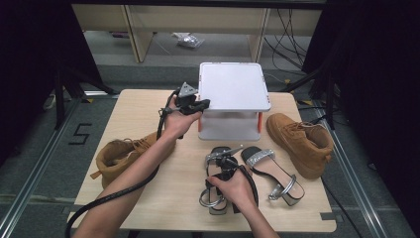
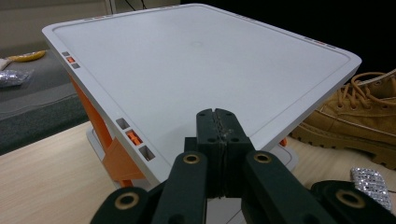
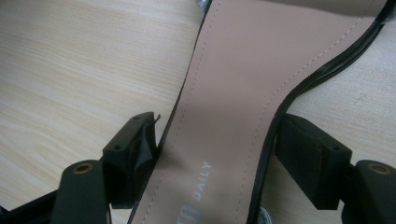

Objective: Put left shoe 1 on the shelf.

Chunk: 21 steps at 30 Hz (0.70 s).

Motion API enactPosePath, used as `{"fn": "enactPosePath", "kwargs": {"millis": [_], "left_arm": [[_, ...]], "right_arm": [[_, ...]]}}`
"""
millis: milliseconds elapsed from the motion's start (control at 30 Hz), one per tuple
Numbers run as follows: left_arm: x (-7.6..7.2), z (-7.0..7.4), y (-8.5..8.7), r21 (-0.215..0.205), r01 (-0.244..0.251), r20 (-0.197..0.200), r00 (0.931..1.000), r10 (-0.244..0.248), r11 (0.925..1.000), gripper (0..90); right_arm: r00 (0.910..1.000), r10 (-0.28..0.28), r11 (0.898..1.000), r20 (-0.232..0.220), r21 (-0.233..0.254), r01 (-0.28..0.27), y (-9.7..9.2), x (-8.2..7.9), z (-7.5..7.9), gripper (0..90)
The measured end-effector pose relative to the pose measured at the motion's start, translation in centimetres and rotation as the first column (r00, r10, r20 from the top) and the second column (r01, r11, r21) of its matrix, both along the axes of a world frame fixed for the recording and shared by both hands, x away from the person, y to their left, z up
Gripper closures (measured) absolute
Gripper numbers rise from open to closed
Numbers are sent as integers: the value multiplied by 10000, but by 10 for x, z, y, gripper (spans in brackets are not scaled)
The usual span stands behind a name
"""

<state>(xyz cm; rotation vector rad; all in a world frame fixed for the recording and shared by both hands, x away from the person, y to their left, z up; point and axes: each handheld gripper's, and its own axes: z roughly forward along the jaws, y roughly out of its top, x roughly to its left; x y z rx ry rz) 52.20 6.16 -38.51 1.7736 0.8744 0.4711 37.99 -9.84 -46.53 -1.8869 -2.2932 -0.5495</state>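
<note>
Right gripper (image 3: 215, 154) straddles the left sandal (image 3: 229, 93) on the table (image 3: 70, 70), jaws spread wide, pads just beside its edges. Left gripper (image 2: 217, 122), jaws pressed together, empty, hovers over the white stand (image 2: 187, 60).

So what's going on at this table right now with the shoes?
A person works with a gripper in each hand. The right gripper has its jaws spread around the sole of a sandal lying on the table, one pad at each edge. Whether they press on it yet is unclear. The left gripper is shut and empty, held at the edge of the white shelf. A second sandal and two tan boots lie around.
</note>
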Motion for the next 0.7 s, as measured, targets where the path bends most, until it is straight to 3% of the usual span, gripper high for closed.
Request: {"fn": "enactPosePath", "kwargs": {"millis": [100,133,200,233,267,300,333,367,433,467,700], "left_arm": [[0,1,0,11,-19,-49,10000,19,10000,889],[0,1,-1,9,-18,-58,10000,18,10000,890],[1,1,-1,39,-26,-89,10000,26,10000,891],[1,1,-1,84,-19,-74,10000,19,10000,891],[1,2,-1,100,-24,-73,10000,25,9999,891],[1,2,-1,105,-28,-74,10000,29,9999,891],[1,1,-1,100,-28,-70,10000,29,9999,892],[1,1,-1,89,-24,-81,10000,24,10000,892],[1,2,-1,94,-21,-79,10000,22,10000,892],[1,2,-1,92,-24,-86,10000,25,10000,892],[1,2,-1,113,-1,-158,9999,3,9999,892]], "right_arm": [[9993,-145,9996,-336,-265,136,1,0,4,334],[9995,-41,9994,-318,-345,30,0,0,5,344],[9972,732,9953,159,-650,-720,-6,1,4,365],[9982,554,9960,-218,-689,-568,-6,0,7,376],[9947,1026,9917,55,-780,-1019,-10,1,5,385],[9966,795,9936,-202,-791,-808,-9,-1,8,395],[9938,1110,9896,-88,-913,-1113,-13,-1,8,404],[9776,1978,9712,726,-1498,-1854,-20,2,4,412],[9803,1907,9724,517,-1470,-1814,-22,0,7,424],[9732,2213,9637,624,-1666,-2084,-25,1,8,424],[9651,2564,9553,538,-1662,-2446,-31,2,8,419]]}}
